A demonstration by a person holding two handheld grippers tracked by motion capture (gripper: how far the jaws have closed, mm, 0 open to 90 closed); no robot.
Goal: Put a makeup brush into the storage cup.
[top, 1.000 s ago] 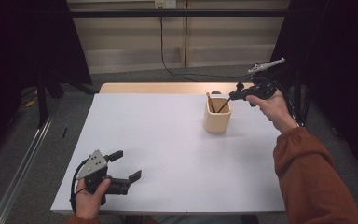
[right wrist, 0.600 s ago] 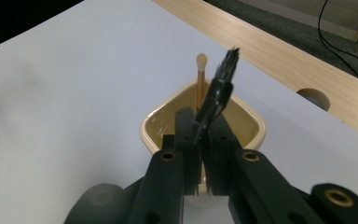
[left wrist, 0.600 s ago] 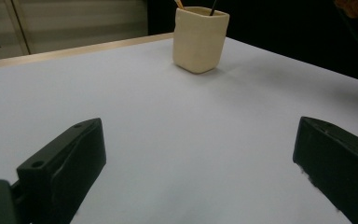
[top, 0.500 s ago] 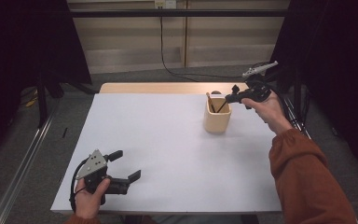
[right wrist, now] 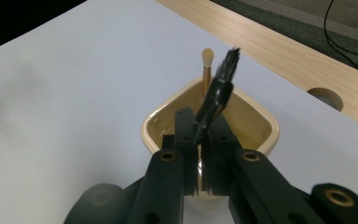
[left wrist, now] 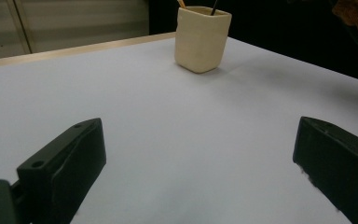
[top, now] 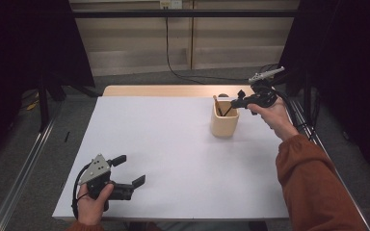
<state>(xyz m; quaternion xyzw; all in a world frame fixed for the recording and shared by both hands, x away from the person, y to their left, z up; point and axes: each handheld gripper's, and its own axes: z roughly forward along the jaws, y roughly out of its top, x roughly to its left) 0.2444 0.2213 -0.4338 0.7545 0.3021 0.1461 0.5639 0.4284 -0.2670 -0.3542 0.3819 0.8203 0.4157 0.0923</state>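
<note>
A cream cup (top: pixel 224 124) stands at the table's right rear, with a wooden-handled brush (right wrist: pixel 207 70) upright inside it. My right gripper (top: pixel 235 101) hovers just over the cup's right rim, shut on a thin black brush (right wrist: pixel 220 88) that slants over the cup's mouth (right wrist: pixel 256 122). In the right gripper view the jaws (right wrist: pixel 200 140) meet on its handle and the bristly end sticks out past them. My left gripper (top: pixel 129 170) rests near the table's front left corner, held in a hand, open with nothing between the jaws. The cup (left wrist: pixel 201 39) is far ahead of it in the left gripper view.
The white table top (top: pixel 164 144) has a bare wooden strip (top: pixel 164 90) along its far edge with a round hole (right wrist: pixel 328 97) behind the cup. A metal rail (top: pixel 24 163) runs along the floor on the left. Dark curtains hang on both sides.
My right hand has shifted slightly left and down with the black brush, closer over the cup. The left gripper has not moved.
</note>
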